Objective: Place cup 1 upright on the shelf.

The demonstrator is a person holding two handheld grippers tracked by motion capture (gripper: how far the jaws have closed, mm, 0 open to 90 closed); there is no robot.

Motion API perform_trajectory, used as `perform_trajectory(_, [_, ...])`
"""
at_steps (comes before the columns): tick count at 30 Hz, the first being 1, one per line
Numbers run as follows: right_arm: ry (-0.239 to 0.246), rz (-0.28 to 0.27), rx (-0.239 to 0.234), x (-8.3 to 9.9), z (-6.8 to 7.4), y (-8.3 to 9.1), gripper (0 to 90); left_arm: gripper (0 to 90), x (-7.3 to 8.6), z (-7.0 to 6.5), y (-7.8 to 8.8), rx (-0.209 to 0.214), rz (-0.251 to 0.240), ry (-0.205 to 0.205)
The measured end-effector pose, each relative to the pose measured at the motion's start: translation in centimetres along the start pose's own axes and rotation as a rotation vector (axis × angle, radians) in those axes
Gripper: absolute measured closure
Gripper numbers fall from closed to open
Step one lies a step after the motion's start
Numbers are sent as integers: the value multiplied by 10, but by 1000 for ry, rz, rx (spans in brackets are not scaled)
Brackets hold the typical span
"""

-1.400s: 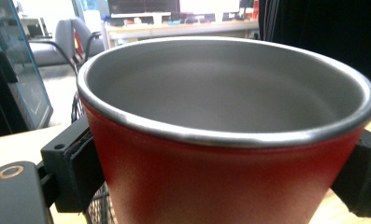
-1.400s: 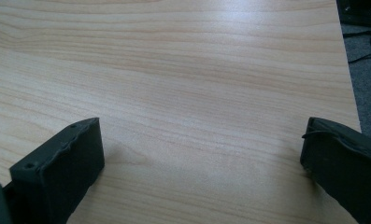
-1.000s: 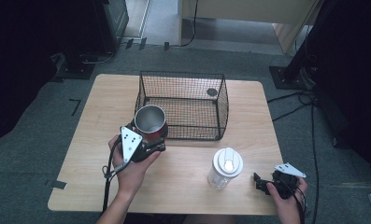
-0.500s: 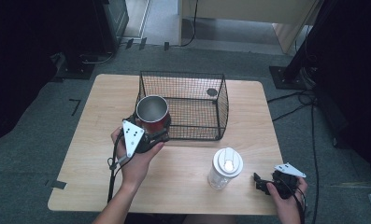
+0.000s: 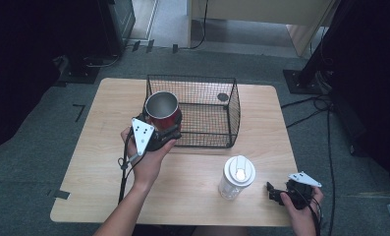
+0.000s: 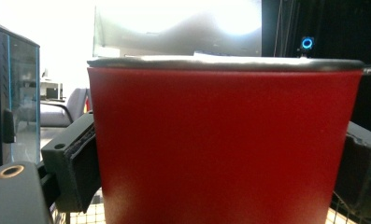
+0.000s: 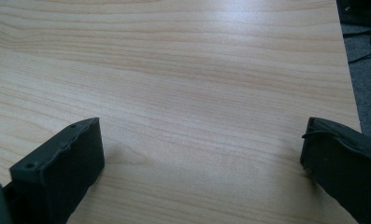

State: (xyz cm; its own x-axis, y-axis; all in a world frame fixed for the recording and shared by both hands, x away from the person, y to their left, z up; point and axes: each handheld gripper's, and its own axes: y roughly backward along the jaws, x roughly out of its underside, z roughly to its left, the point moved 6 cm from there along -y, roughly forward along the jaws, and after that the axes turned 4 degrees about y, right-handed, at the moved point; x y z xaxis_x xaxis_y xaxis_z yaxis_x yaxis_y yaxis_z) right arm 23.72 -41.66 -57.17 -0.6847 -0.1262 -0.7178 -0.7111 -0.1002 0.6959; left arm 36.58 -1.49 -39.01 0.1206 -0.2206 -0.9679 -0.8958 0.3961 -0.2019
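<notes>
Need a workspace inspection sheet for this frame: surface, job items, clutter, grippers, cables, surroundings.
Surface: light wooden table, bare grain under the right gripper.
Job's things: red cup with steel rim, upright, at the near left corner of the black wire basket.
Clutter: clear bottle with white lid; small dark round thing in the basket.
Grippers: left gripper shut on the cup; right gripper open, low at the table's near right edge.
Cables: one trails from each gripper; more on the floor at right.
Surroundings: grey carpet, dark equipment, tape marks.

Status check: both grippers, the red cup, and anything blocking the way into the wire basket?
Left gripper shut on red cup, at wire basket front-left corner. Right gripper open, idle on table. Basket wall stands ahead of cup.
</notes>
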Motion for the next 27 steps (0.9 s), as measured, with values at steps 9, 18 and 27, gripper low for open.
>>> perform_trajectory(9, [0,0,0,0,0,0,0,80,-2,-2,-16,2,-33,6])
perform_trajectory(18, [0,0,0,0,0,0,0,80,4,0,-34,-7,-42,-12])
perform_trajectory(27, [2,-1,0,0,0,0,0,79,9,9,-52,-31,-43,-1])
